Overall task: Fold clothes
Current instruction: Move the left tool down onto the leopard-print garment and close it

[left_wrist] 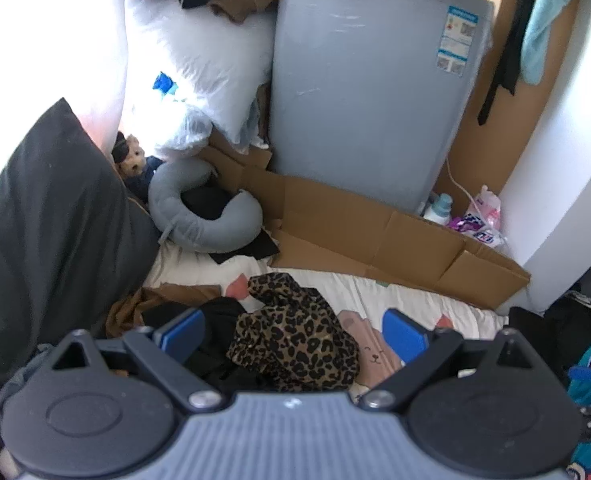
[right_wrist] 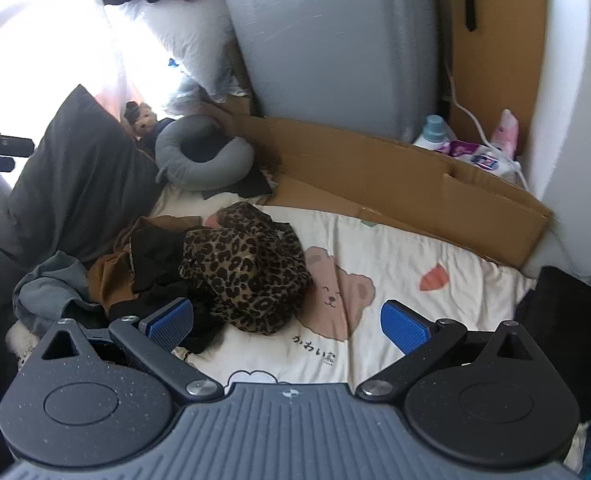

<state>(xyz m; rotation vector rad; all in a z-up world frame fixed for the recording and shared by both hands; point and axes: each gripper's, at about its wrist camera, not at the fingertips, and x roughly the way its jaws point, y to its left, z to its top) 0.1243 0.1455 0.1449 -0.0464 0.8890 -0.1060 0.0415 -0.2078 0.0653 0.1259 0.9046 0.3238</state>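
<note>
A crumpled leopard-print garment (left_wrist: 295, 332) lies on a white bedsheet with pink bear prints (left_wrist: 415, 300). It also shows in the right wrist view (right_wrist: 247, 272). Black (right_wrist: 155, 256) and brown (right_wrist: 107, 276) clothes are piled just left of it, with a grey garment (right_wrist: 47, 296) further left. My left gripper (left_wrist: 291, 340) is open, its blue pads on either side of the leopard garment, above it. My right gripper (right_wrist: 287, 326) is open and empty over the sheet (right_wrist: 395, 280), just in front of the pile.
A dark pillow (left_wrist: 47, 216) leans at the left. A grey neck pillow (left_wrist: 199, 216) and a doll (left_wrist: 135, 160) lie behind. Flattened cardboard (left_wrist: 375, 232) and a grey appliance (left_wrist: 367, 92) stand at the back, detergent bottles (left_wrist: 479, 216) to the right. Dark items (right_wrist: 567, 312) lie right.
</note>
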